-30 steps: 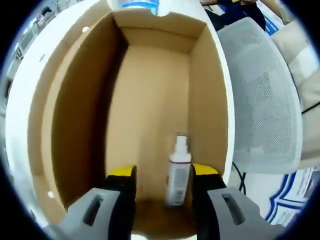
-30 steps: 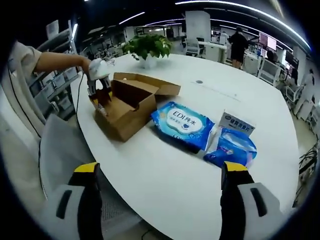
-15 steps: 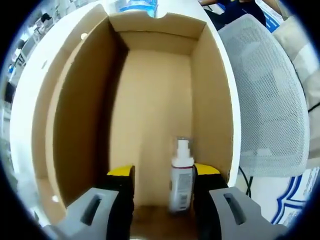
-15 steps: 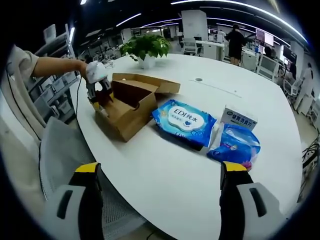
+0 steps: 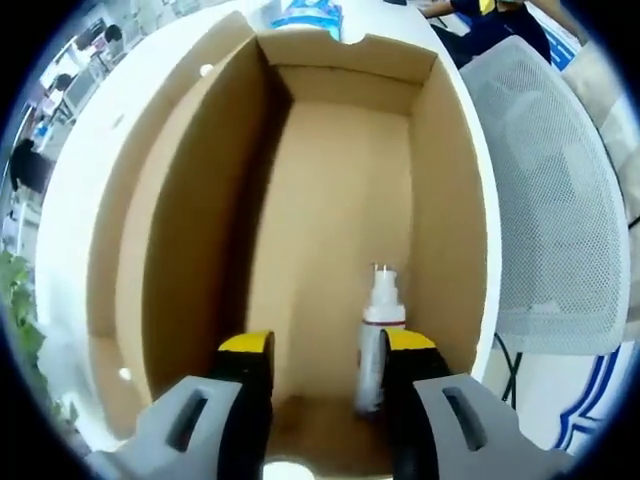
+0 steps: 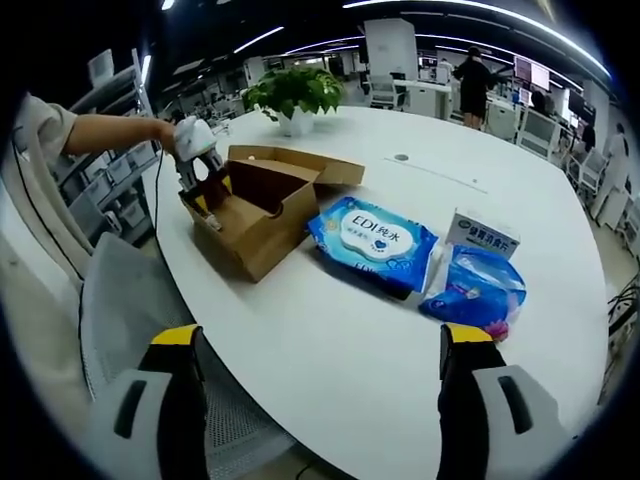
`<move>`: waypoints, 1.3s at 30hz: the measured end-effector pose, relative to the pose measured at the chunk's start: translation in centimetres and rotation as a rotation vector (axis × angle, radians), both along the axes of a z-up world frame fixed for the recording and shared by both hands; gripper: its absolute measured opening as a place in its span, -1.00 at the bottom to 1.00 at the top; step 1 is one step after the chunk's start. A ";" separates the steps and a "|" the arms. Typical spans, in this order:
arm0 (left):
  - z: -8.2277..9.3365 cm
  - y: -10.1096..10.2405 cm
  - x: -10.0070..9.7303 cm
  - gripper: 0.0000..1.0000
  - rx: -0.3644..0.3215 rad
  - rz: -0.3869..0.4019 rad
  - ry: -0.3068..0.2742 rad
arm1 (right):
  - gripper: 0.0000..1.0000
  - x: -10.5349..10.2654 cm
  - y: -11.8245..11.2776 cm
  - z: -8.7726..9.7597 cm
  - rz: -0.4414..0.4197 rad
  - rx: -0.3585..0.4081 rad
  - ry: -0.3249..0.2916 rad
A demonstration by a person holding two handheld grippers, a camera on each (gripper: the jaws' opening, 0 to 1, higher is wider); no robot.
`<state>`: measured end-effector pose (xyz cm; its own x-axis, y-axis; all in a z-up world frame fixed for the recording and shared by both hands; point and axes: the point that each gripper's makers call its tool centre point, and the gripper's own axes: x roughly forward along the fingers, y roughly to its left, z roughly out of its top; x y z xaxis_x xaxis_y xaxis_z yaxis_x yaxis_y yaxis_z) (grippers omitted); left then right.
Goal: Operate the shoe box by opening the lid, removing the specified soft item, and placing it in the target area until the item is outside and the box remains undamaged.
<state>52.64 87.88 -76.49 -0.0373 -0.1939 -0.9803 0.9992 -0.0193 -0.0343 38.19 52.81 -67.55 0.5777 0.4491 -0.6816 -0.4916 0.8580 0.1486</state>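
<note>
While the shoe box (image 5: 330, 210) sits open on the white table (image 6: 400, 330), the left gripper (image 5: 325, 345) reaches inside with jaws apart, gripping nothing. A small spray bottle (image 5: 378, 335) stands near the box's front wall, just beside the gripper's yellow-tipped right fingertip (image 5: 410, 342). The right gripper (image 6: 315, 340) hangs open well apart from the box, above the table edge. A blue wipes pack (image 6: 372, 240) lies beside the box.

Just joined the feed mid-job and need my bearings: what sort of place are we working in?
Most likely an open-plan office. A big round white table holds the open shoe box, a mesh office chair stands at its edge, and rows of desks with monitors run under strip ceiling lights behind.
</note>
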 end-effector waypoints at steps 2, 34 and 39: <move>0.3 -0.1 -0.2 -0.18 -0.011 0.004 0.006 | 0.85 0.0 0.0 0.0 0.000 -0.001 0.000; -1.9 0.9 -1.4 -0.44 0.023 0.009 0.013 | 0.80 -0.4 0.7 -0.9 0.014 -0.015 0.020; -2.4 1.3 -1.4 -0.64 0.035 0.020 -0.002 | 0.79 -0.1 1.1 -0.8 0.028 -0.016 0.016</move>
